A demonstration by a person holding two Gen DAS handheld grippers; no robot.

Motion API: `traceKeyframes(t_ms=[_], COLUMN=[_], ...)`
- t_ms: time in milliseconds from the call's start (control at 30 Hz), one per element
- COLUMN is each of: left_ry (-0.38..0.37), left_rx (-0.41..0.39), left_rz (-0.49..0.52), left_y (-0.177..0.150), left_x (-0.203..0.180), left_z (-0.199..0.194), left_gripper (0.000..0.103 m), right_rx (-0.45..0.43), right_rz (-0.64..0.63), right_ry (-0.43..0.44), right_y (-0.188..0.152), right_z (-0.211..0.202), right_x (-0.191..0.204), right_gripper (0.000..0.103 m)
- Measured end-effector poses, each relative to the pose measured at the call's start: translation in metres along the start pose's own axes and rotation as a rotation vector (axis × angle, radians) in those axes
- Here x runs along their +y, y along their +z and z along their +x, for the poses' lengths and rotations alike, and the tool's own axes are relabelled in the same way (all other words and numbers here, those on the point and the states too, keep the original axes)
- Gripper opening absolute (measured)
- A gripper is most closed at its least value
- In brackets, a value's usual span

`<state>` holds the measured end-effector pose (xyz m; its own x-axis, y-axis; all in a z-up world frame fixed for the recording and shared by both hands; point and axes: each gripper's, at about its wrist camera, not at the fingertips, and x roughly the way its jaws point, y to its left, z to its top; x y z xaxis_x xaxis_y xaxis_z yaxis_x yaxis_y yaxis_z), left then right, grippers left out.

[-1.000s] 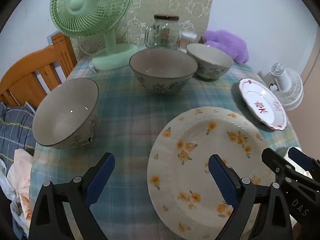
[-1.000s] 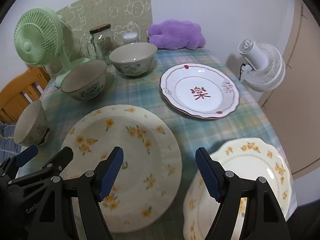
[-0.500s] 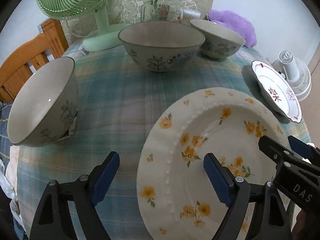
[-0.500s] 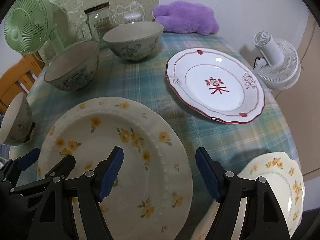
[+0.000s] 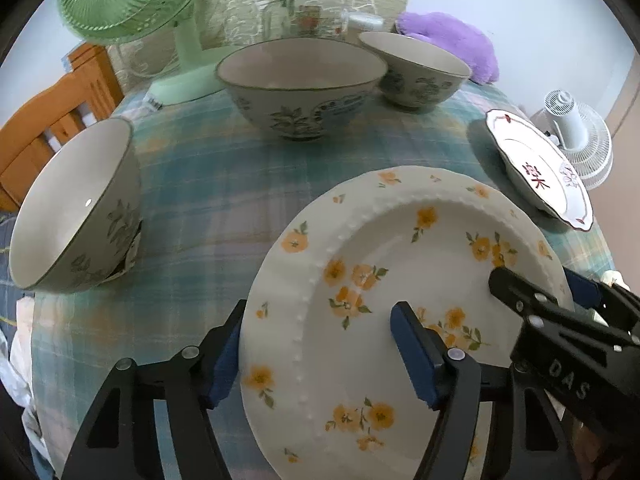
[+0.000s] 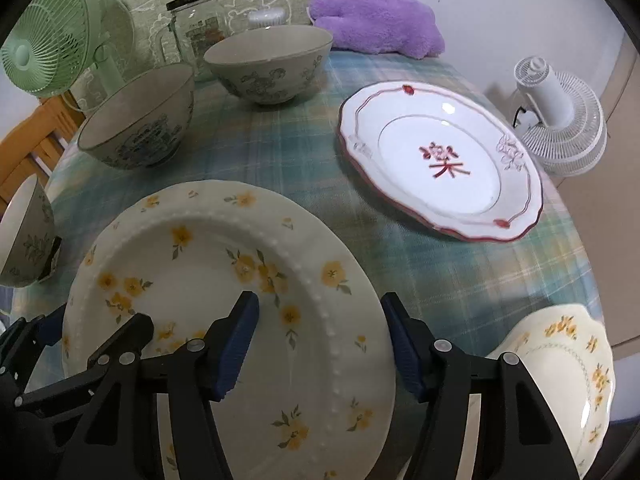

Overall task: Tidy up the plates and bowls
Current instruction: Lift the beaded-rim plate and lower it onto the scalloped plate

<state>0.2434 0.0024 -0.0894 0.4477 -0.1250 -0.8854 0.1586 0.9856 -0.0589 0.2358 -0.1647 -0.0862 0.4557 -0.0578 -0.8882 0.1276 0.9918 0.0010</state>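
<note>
On the checked green-and-blue cloth of the surface point(image 6: 460, 280), the large cream plate with yellow flowers and a beaded rim point(image 5: 400, 280) lay flat at the near edge. Over the last second you brought both grippers down onto it. Your left gripper point(image 5: 316, 354) straddled its left rim and your right gripper point(image 6: 320, 338) its right rim. Both sets of jaws, wide a second earlier, were closing, with the rim between them but no pad clearly pressing yet. That suggested a two-handed lift was about to begin, probably toward the smaller scalloped yellow-flowered plate point(image 6: 568, 372) or the white red-trimmed plate point(image 6: 440, 160). The three floral bowls had not moved.
</note>
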Motion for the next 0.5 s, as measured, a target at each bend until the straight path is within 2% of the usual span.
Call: traceKeyframes(t_ms=[300,500], left_ry=[0.017,0.030], left_rx=[0.027,0.036], left_rz=[-0.019,-0.013], left_y=[-0.025,-0.042], left_x=[0.026,0.027], left_z=[-0.015,-0.025], left_gripper=[0.071,0.073], right_rx=[0.064,0.089], right_rz=[-0.013,-0.043], right_ry=[0.058,0.047], right_y=[-0.025,-0.041], right_z=[-0.013,-0.020], right_x=[0.024,0.033], right_gripper=[0.066,0.065])
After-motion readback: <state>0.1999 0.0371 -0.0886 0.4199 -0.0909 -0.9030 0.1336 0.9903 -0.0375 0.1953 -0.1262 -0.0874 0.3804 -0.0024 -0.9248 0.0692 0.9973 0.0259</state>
